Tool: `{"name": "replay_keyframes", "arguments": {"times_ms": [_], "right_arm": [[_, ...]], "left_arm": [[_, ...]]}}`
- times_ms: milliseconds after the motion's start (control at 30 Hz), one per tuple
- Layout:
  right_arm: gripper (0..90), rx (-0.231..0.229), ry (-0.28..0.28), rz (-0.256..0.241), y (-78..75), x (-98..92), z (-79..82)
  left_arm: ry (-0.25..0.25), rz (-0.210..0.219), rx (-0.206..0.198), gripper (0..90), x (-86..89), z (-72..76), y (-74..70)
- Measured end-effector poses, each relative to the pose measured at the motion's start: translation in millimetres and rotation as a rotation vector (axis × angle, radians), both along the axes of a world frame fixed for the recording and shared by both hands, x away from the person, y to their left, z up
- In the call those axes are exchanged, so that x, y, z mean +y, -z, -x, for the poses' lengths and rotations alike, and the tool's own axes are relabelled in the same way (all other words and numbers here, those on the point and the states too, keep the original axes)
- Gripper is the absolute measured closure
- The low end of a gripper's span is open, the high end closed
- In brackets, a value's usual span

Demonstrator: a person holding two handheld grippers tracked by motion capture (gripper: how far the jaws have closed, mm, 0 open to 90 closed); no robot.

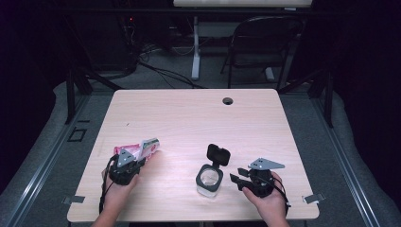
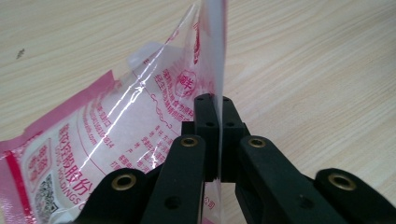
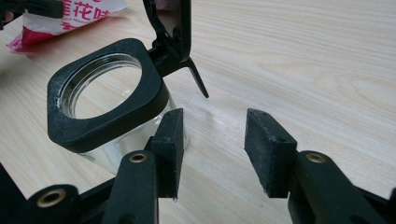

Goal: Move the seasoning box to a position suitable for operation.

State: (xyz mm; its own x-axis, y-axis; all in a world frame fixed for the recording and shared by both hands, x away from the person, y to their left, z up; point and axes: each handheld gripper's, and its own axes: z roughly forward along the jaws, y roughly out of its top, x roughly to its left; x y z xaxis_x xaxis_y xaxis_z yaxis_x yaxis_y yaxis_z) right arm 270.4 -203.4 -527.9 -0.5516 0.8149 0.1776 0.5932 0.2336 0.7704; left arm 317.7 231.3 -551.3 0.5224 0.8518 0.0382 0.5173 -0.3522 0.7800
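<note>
The wooden table (image 1: 189,118) carried everything in the scene, its pale top running from a small round cable hole (image 1: 228,100) near the far edge down to the person's two forearms at the near edge, with a dark folding chair (image 1: 262,42) standing on the grey floor beyond it. On the near left part of the top lay the pink-and-clear plastic bag (image 1: 144,148), printed with red characters and slanting away from the person; in the left gripper view the same bag (image 2: 116,140) stood partly lifted, one thin sealed edge rising upright between the jaws. The left gripper (image 1: 137,163) was clamped tight on that edge, its two black jaws pressed together with only the film between them, as the left gripper view (image 2: 212,109) showed plainly. Near the middle of the near edge, well apart from the bag, stood the glass jar (image 1: 209,180), upright, with a square black collar around its round mouth and its hinged black lid (image 1: 218,154) flipped up and back on the far side. The right gripper (image 1: 238,181) sat just beside the jar on its right, jaws spread wide and holding nothing; in the right gripper view (image 3: 212,140) its left jaw lay close against the jar (image 3: 107,100), though whether it touched the glass could not be told.
</note>
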Motion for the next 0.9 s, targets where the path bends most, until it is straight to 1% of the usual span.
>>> {"name": "replay_keyframes", "arguments": {"times_ms": [133,167,333,367,533,567,667,733,833,900], "right_arm": [[57.5,-0.001,0.001,0.000,0.2,-0.1,-0.1],[57.5,0.000,0.000,-0.002,0.2,-0.2,-0.2],[57.5,0.000,0.001,-0.003,0.1,-0.2,0.0],[57.5,-0.001,0.001,-0.003,0.1,-0.3,0.0],[57.5,-0.005,0.008,-0.002,-0.2,-0.7,0.0],[57.5,-0.005,0.008,-0.002,-0.2,-0.7,0.0],[57.5,-0.005,0.006,-0.007,-0.5,-0.3,0.0],[57.5,-0.007,0.007,-0.008,-1.1,-0.2,0.3],[57.5,-0.007,0.009,-0.015,-1.3,-1.9,-0.3],[57.5,-0.009,0.008,-0.020,-1.6,-2.6,-0.5]], "left_arm": [[-0.004,0.010,0.009,90.0,9.2,1.0,-7.7],[-0.009,0.013,0.005,90.0,11.6,1.7,-9.3],[-0.023,0.048,0.006,90.0,24.4,3.7,-16.4],[-0.030,0.057,0.004,90.0,25.8,4.2,-17.6],[-0.035,0.067,-0.013,90.0,33.1,5.7,-25.3],[-0.039,0.079,-0.013,90.0,34.7,5.5,-26.9],[-0.044,0.090,-0.015,90.0,37.7,4.8,-30.7],[-0.043,0.070,-0.024,90.0,38.3,4.2,-35.4],[-0.047,0.059,-0.048,90.0,39.5,4.4,-42.7],[-0.052,0.037,-0.069,90.0,42.6,5.1,-50.0]]}}
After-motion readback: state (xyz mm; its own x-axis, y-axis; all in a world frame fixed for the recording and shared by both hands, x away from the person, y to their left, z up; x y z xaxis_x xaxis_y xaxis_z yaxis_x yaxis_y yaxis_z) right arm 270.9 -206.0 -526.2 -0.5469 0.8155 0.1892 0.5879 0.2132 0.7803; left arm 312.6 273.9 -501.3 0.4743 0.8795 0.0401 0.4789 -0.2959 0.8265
